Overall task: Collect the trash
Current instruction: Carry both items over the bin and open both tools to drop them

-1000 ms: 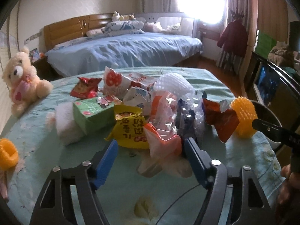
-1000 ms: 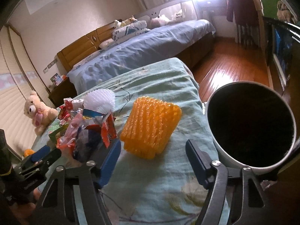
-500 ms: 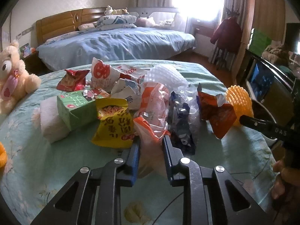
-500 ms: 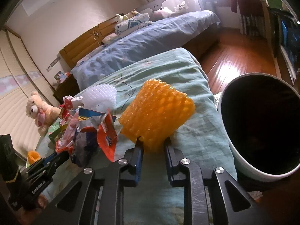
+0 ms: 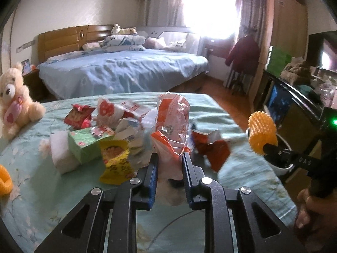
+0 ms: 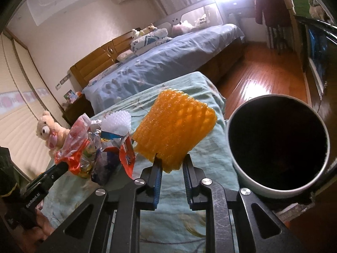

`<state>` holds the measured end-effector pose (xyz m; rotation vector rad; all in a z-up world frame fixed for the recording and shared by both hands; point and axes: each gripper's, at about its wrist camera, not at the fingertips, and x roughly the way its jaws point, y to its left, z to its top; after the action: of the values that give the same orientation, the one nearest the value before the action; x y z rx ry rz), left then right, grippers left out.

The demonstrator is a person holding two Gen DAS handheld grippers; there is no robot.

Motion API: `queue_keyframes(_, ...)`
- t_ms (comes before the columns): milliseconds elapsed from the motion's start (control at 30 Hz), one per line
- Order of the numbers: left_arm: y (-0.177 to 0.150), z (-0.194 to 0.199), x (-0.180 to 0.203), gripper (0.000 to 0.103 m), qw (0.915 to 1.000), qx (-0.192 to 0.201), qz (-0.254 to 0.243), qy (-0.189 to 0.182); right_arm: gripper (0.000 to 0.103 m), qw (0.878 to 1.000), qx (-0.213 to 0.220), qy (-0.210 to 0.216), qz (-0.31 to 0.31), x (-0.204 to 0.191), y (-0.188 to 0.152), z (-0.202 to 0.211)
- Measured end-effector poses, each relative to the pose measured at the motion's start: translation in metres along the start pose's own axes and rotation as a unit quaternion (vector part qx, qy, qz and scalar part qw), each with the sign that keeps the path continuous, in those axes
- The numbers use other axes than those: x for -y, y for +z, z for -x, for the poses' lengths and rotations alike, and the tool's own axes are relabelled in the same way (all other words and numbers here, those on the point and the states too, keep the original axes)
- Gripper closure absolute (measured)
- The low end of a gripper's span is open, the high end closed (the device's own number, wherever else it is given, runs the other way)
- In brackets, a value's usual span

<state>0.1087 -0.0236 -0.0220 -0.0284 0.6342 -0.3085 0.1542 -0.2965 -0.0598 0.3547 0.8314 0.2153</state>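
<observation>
The left gripper (image 5: pixel 168 158) is clamped on an orange-and-clear wrapper (image 5: pixel 173 124), which blocks the litter heap (image 5: pixel 109 130) behind it near the middle of the green bedspread (image 5: pixel 31 189); its lower end is hidden between the pads. The right gripper (image 6: pixel 172 160) pinches an orange foam net (image 6: pixel 175 126) by its lower corner, beside the bedspread's right edge. Only the right wrist view shows the dark inside of the white bin (image 6: pixel 278 145); its contents are unreadable. Only the left view shows a yellow packet (image 5: pixel 115 162).
</observation>
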Motion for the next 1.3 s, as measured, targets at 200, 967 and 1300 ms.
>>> queue_keyframes(200, 0.008, -0.002, 0.019, 0.082, 0.9994, -0.003, -0.015, -0.032, 0.084, 1.000, 0.008, -0.009, -0.008, 0.014, 0.000, 0.015)
queue_keyframes(967, 0.038, -0.083, 0.108, 0.082, 0.9866, -0.066, -0.088, -0.121, 0.084, 0.995, 0.020, -0.074, -0.056, 0.094, 0.002, 0.053)
queue_keyframes(1300, 0.053, -0.121, 0.139, 0.081, 0.9813, -0.086, -0.109, -0.133, 0.084, 0.994, 0.004, -0.090, -0.063, 0.119, 0.003, 0.047)
